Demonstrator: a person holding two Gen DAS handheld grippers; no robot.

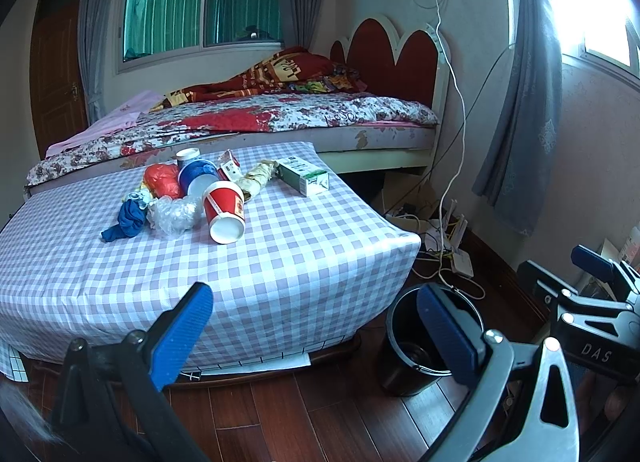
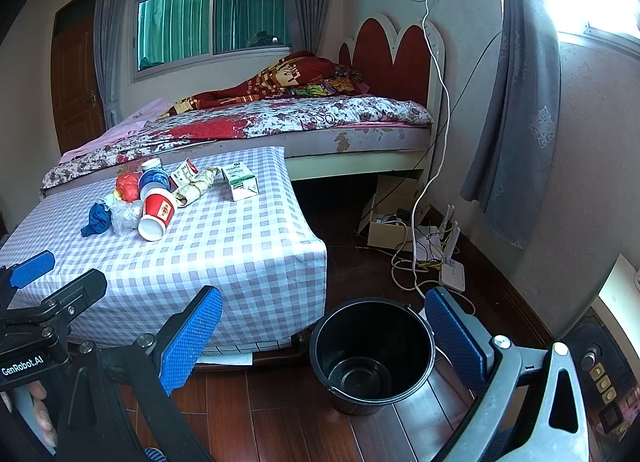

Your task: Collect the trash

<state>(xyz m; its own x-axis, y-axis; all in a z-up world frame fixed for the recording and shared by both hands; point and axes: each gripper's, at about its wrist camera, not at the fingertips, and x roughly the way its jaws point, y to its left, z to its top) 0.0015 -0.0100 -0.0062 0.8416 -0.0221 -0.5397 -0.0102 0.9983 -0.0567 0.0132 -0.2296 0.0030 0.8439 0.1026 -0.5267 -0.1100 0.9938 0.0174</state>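
A pile of trash lies on the checked tablecloth: a red paper cup on its side, a blue cup, a red bag, a blue cloth, clear crumpled plastic, a brown wrapper and a green-white box. A black bucket stands empty on the floor right of the table. My left gripper is open and empty, well short of the pile. My right gripper is open and empty, above the bucket's near side.
A bed with a red headboard stands behind the table. Cables, a router and a cardboard box lie on the wooden floor by the right wall. Grey curtains hang at right.
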